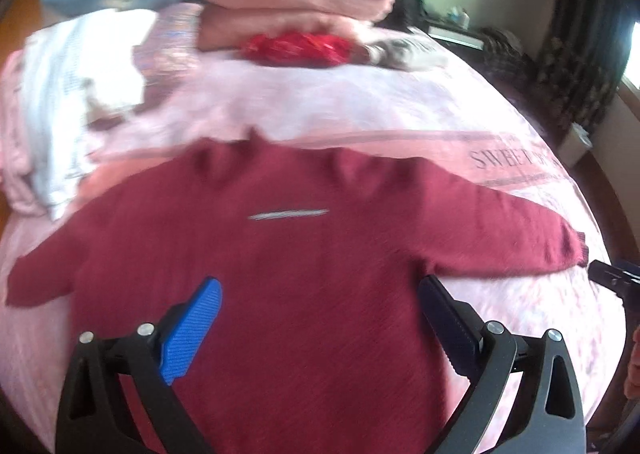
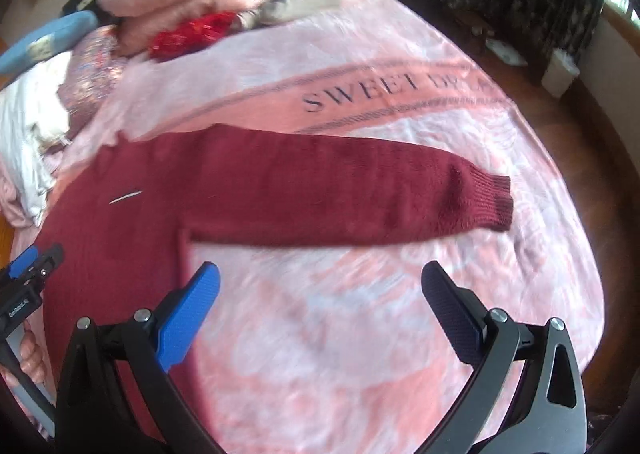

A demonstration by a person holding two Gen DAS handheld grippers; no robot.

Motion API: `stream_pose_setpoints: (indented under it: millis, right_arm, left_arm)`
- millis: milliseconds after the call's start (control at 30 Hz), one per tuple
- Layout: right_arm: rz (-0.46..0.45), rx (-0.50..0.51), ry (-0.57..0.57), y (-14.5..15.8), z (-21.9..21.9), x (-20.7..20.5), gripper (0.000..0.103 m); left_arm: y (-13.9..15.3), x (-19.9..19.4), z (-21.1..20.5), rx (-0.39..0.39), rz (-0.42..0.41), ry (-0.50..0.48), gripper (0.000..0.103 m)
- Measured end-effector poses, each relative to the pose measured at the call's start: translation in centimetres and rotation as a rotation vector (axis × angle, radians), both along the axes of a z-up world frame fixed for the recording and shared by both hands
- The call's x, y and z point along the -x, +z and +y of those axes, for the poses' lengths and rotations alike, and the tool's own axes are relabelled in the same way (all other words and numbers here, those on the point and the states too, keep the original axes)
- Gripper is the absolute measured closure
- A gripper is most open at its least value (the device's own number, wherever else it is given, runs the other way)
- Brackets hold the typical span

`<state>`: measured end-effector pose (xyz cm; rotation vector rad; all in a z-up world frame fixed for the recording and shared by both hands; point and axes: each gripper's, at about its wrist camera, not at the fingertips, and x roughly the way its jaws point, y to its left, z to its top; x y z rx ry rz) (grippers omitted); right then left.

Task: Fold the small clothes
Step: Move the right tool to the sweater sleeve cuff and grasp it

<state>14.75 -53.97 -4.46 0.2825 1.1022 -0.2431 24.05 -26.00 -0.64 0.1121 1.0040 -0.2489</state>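
Observation:
A small dark red knitted sweater (image 1: 296, 254) lies flat on the pink bed cover (image 1: 320, 102), both sleeves spread out sideways and a thin white label near its neck. My left gripper (image 1: 320, 290) hovers open over the sweater's lower body, with nothing between its blue and black fingers. In the right wrist view the sweater's right sleeve (image 2: 360, 190) stretches across to a ribbed cuff (image 2: 492, 202). My right gripper (image 2: 320, 274) hangs open above the bare cover just below that sleeve. The left gripper (image 2: 32, 262) shows at the left edge there, held by a hand.
A stack of folded pink blankets (image 1: 292, 2) with a dark patterned cloth on top sits at the bed's far end, a red shiny thing (image 1: 296, 46) in front of it. White and pink clothes (image 1: 60, 94) are heaped at the left. Dark furniture and curtains (image 2: 560, 6) stand beyond the bed's right edge.

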Motion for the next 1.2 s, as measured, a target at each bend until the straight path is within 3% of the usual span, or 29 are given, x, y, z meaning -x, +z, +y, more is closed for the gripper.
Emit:
stream_pose_setpoints:
  millis: [200, 267, 600, 767, 867, 900, 933, 967, 1000, 1200]
  right_arm:
    - [0.053, -0.075, -0.072, -4.3, -8.2, -2.7, 0.003]
    - [0.064, -0.055, -0.095, -5.4, -10.9, -3.0, 0.003]
    - [0.173, -0.066, -0.147, -9.6, -20.1, -1.6, 0.003]
    - [0.162, -0.215, -0.161, -11.8, -21.6, -1.2, 0.006]
    - [0.169, -0.168, -0.159, -11.9, -21.5, -1.4, 0.027]
    - [0.157, -0.166, -0.158, -11.6, -21.6, -1.4, 0.046]
    - [0.148, -0.169, -0.156, -11.3, -21.7, -1.3, 0.056]
    - [0.135, -0.174, -0.156, -10.8, -21.8, -1.2, 0.084]
    - [0.123, -0.186, -0.155, -10.4, -22.0, -1.0, 0.097]
    - [-0.032, -0.198, -0.14, -6.2, -23.2, 0.9, 0.098]
  left_arm:
    - [-4.0, -4.2, -6.8, 0.01, 0.029, -0.017, 0.004]
    - [-5.3, -4.9, -8.5, -0.023, 0.03, -0.029, 0.004]
    - [-7.6, -6.4, -10.0, -0.031, 0.031, -0.022, 0.004]
    - [-7.8, -6.3, -10.1, -0.035, 0.025, -0.005, 0.004]
    - [-8.0, -5.8, -10.3, -0.06, 0.012, -0.011, 0.004]
    - [-8.1, -5.8, -10.3, -0.064, 0.011, -0.013, 0.004]
    - [-8.2, -5.7, -10.3, -0.07, 0.012, -0.014, 0.004]
    - [-8.3, -5.7, -10.2, -0.074, 0.013, -0.013, 0.004]
    - [-8.3, -5.7, -10.1, -0.076, 0.014, -0.012, 0.004]
    - [-7.8, -6.2, -8.2, -0.08, 0.01, 0.014, 0.004]
